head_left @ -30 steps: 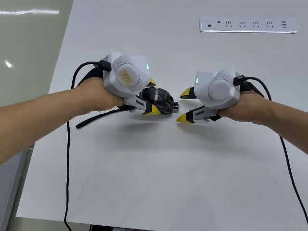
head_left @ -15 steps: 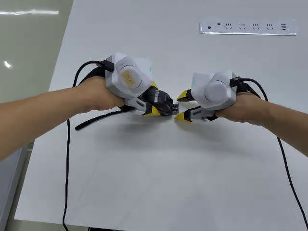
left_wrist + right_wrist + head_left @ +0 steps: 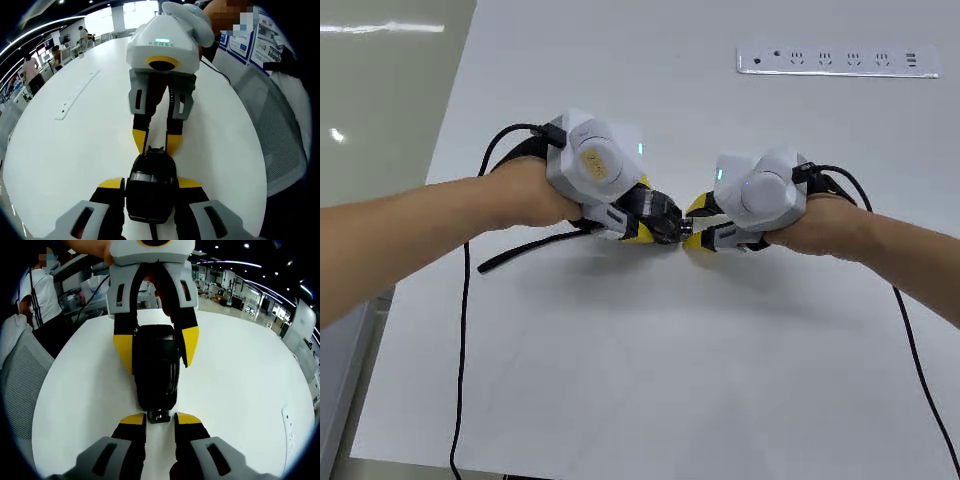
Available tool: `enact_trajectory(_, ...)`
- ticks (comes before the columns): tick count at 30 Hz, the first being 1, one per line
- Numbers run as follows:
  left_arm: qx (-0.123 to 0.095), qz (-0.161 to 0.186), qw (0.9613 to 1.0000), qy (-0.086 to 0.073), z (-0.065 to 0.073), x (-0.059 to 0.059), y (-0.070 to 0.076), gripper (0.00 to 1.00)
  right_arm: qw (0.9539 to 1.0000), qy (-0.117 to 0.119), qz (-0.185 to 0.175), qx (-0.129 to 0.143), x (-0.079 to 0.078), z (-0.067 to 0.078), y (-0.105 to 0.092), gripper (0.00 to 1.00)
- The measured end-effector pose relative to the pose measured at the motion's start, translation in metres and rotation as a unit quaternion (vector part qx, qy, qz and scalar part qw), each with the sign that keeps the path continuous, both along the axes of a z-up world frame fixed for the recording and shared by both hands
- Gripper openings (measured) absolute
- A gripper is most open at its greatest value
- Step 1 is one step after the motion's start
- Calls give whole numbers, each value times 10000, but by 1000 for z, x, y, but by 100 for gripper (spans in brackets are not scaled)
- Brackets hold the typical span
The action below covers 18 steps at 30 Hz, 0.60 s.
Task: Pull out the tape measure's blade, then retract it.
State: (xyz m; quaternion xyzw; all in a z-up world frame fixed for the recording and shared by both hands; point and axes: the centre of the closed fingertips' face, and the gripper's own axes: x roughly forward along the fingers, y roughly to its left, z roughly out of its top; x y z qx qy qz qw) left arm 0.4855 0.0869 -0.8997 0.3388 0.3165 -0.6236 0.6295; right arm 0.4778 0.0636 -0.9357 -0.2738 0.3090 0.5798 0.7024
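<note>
At mid-workbench (image 3: 620, 380), the left gripper (image 3: 642, 212) clamps the black tape measure (image 3: 150, 187). The right gripper (image 3: 693, 225) brackets the blade hook (image 3: 159, 415), jaws narrow; pinched or not, can't tell. Pull-out not yet begun: next comes a firm pinch, then a rightward draw. Open tabletop there, power strip (image 3: 838, 60) well apart.

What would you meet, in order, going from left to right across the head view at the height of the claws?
left forearm → left claw → tape measure → right claw → right forearm
</note>
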Motion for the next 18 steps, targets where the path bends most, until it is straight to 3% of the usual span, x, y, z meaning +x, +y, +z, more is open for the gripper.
enact_trajectory(18, 69, -80, 9999, -28, 0, 1, -1, 35, 10000, 1, 46, 24, 0, -1, 1, 16)
